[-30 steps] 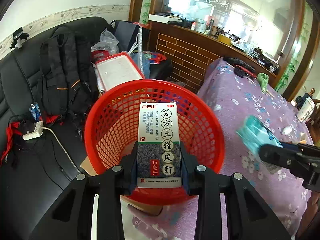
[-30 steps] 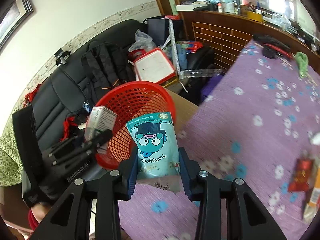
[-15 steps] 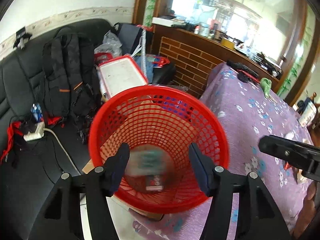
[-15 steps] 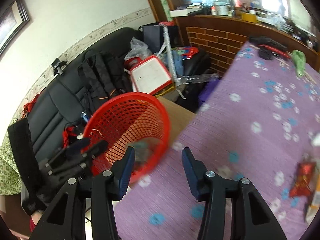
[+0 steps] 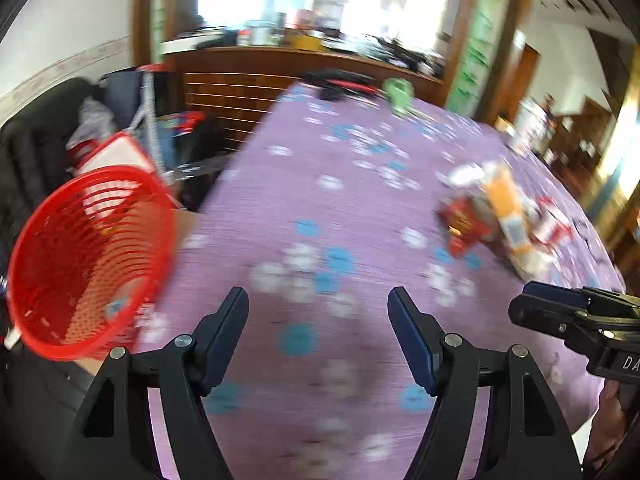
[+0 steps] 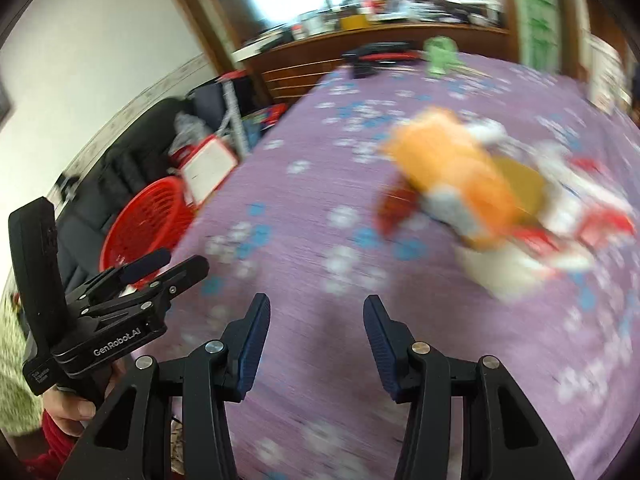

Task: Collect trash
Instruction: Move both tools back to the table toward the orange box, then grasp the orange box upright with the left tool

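Both grippers, which a second ago held a medicine box and a snack pouch over the red basket [image 5: 86, 256], have dropped their loads and swung back across the purple flowered tablecloth [image 5: 320, 208]. The left gripper [image 5: 318, 334] and right gripper [image 6: 316, 338] now ride empty with jaws spread wide, while the remaining trash pile [image 6: 472, 196], blurred orange, red and white wrappers, lies ahead on the cloth, well apart from the basket. Slowing before descent and straddling a single wrapper from above looks wisest.
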### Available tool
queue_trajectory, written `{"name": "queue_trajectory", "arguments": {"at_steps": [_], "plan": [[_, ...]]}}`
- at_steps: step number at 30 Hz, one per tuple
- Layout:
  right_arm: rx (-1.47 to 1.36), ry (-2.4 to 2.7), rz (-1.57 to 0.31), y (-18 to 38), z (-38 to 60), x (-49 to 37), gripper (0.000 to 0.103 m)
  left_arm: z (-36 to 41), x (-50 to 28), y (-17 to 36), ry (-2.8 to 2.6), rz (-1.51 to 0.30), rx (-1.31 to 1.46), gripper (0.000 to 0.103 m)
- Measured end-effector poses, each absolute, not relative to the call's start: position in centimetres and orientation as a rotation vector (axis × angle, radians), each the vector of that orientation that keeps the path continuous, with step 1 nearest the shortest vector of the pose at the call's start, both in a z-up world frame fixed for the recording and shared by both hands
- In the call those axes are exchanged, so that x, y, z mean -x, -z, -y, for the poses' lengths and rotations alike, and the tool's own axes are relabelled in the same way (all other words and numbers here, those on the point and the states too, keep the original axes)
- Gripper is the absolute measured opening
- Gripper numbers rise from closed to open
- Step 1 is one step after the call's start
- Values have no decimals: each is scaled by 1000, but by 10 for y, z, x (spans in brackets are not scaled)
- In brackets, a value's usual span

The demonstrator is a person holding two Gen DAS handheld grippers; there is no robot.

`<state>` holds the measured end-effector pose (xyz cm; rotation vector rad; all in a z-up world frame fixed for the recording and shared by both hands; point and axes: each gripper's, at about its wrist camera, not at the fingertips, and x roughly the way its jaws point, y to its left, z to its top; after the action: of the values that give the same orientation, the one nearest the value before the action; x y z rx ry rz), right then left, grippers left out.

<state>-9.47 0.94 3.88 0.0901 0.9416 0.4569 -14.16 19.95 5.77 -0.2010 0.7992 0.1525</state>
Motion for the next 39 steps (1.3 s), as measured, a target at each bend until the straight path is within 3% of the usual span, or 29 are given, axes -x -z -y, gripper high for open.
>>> {"name": "queue_trajectory", "arguments": {"at_steps": [10,20,31,32,36,39], "plan": [[-255,-315,-952,-22,95,101,52,-112,110,-60,-34,-842,98,72],[-315,-307,-908,-30,120,109,55,-111,51,-91,25,-811,207,74],[-385,-251,-873,-39,153,110,55,-85,-13,-77,111,-846,291,73],[-399,-244,-873,-39,158,109,55,-77,-14,-77,119,-847,274,72],[-449,-196,-864,-42,179,103,55,-50,-8,-78,172,-827,196,43],[-495,-160,-862,-44,194,94,55,-29,1,-75,198,-821,124,41]]}}
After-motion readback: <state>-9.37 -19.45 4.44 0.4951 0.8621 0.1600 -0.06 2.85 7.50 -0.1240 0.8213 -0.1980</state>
